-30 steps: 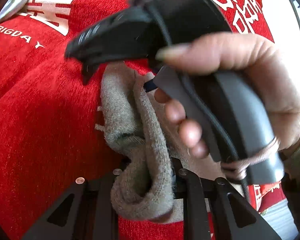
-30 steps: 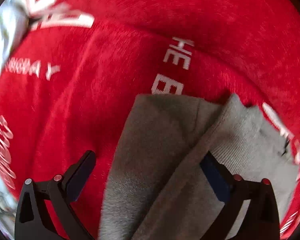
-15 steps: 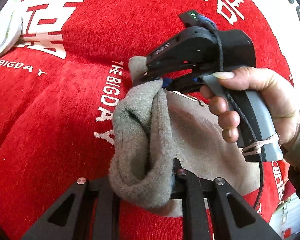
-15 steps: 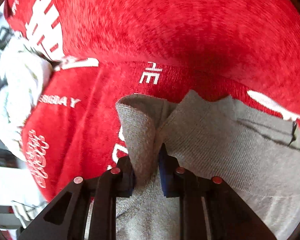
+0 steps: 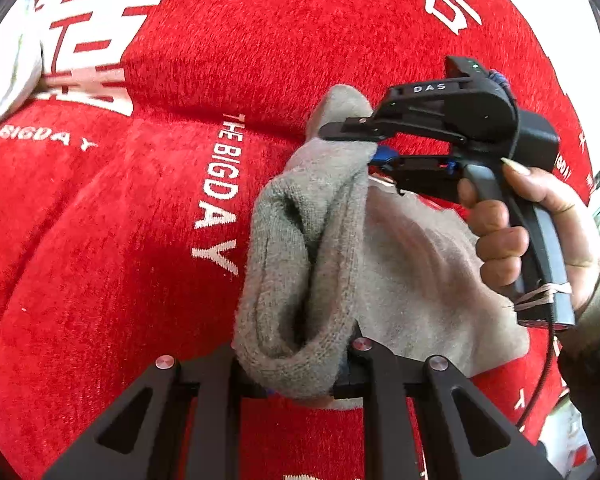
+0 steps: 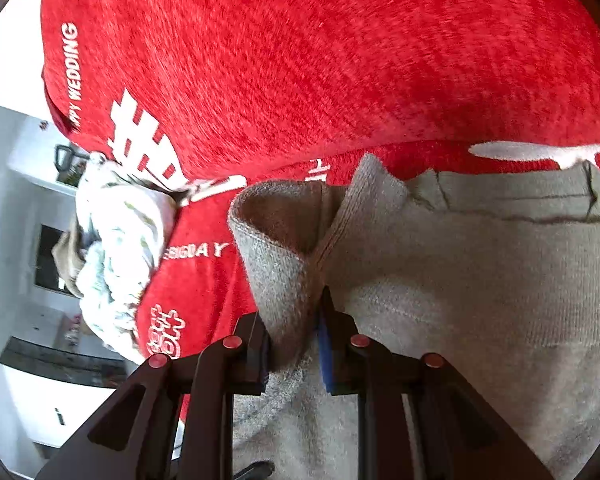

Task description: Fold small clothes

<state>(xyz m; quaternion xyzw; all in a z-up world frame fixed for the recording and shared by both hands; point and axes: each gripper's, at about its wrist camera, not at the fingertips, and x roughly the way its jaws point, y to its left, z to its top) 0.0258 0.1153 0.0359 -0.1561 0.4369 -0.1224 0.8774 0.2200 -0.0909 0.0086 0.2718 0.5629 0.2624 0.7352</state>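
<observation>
A red plush cloth (image 6: 340, 60) printed with white characters and the words "THE BIGDAY" and "HAPPY WEDDING" is spread ahead of and beneath the tool. A crumpled white patterned cloth (image 6: 116, 248) is seen lying at its edge, well to the left of the tool, with a white room blurred beyond.

Open red blanket (image 5: 260, 60) beyond white bundle (image 6: 116, 248)

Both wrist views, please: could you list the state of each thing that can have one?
grey garment: bunched, lifted off the cloth at two pinched spots.
left gripper: shut on a thick fold.
right gripper: jaws just closed, shut on a folded edge.
red cloth: spread flat beneath.
white floral bundle: crumpled on the cloth's edge.
</observation>
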